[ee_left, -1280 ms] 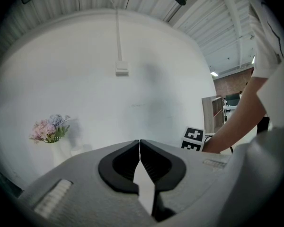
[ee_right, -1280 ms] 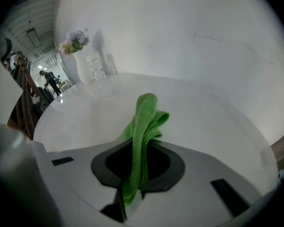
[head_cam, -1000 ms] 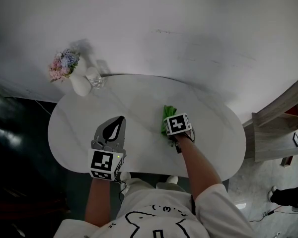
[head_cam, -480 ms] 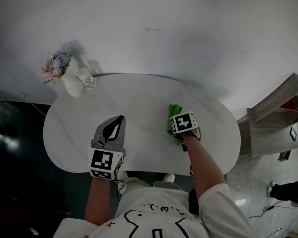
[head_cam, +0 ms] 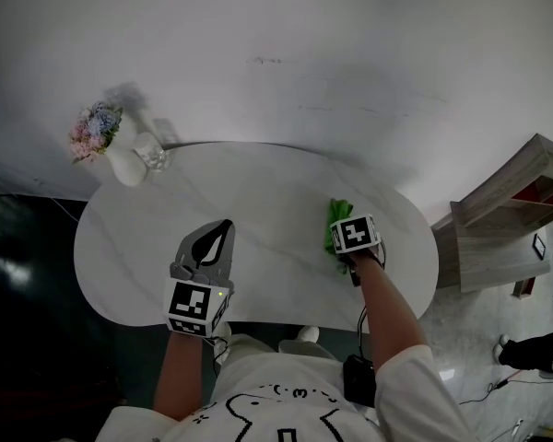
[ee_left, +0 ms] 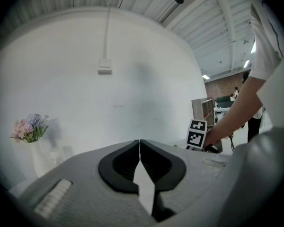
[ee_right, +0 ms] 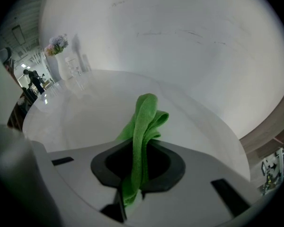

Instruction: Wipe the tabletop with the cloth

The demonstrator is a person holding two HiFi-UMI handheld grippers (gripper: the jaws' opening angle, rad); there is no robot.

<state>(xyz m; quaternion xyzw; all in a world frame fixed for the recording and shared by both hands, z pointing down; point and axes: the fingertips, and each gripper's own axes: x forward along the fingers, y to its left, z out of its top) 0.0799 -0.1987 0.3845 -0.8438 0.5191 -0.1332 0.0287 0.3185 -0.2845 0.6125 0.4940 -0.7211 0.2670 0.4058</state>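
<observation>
On the tabletop, the right claw has apparently dragged the cloth rightward.

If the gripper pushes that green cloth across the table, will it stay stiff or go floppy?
Probably floppy: the green cloth folds over itself where the right gripper pinches it. It seems light: one pinch holds it. On the smooth table it should slide easily, maybe bunching up.

Wall: plain white, faintly scuffed.
Floor: dark and glossy at the left.
Shelf unit: pale wood, far right.
</observation>
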